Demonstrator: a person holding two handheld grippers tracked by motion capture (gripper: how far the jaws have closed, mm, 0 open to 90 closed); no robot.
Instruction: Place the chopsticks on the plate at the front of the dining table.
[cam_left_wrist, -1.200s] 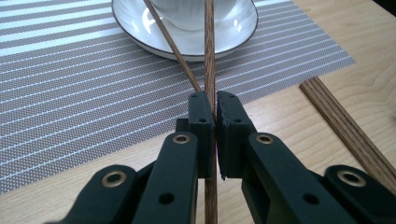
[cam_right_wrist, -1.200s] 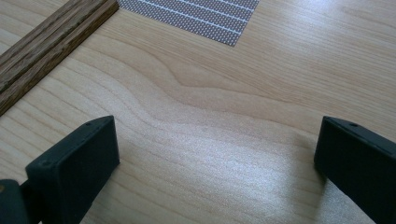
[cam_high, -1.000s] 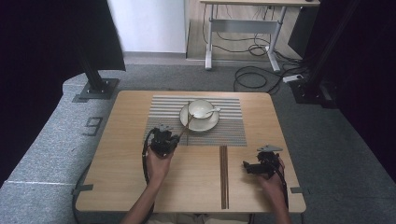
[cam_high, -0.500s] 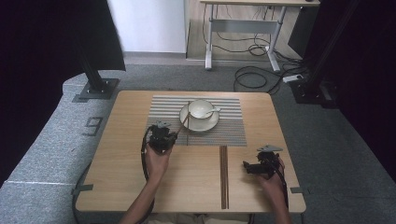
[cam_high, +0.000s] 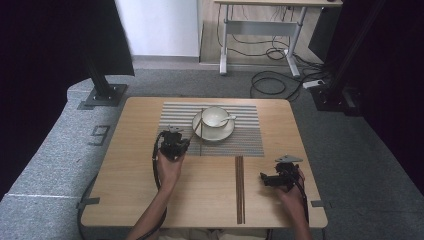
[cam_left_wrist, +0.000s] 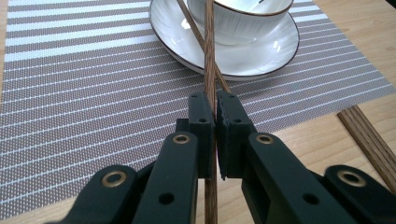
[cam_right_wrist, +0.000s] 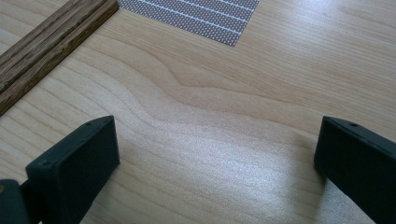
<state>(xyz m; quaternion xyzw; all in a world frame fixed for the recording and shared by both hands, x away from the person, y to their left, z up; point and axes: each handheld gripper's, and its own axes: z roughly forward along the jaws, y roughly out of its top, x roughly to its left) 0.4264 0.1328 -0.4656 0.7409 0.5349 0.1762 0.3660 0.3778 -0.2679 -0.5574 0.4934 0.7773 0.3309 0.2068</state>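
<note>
No brand, label or word can be read on anything here. The one sign is a dark mark on the grey floor (cam_high: 60, 145), just left of the table (cam_high: 140, 200) at its far corner, shaped like a squared 9 (cam_high: 99, 134); whether it is truly a number I cannot tell.

Glossy white ceramic saucer (cam_left_wrist: 261, 51); matt woven striped placemat (cam_left_wrist: 93, 93); smooth pale wood table (cam_right_wrist: 233, 116); dark wooden chopstick (cam_left_wrist: 209, 60).
</note>
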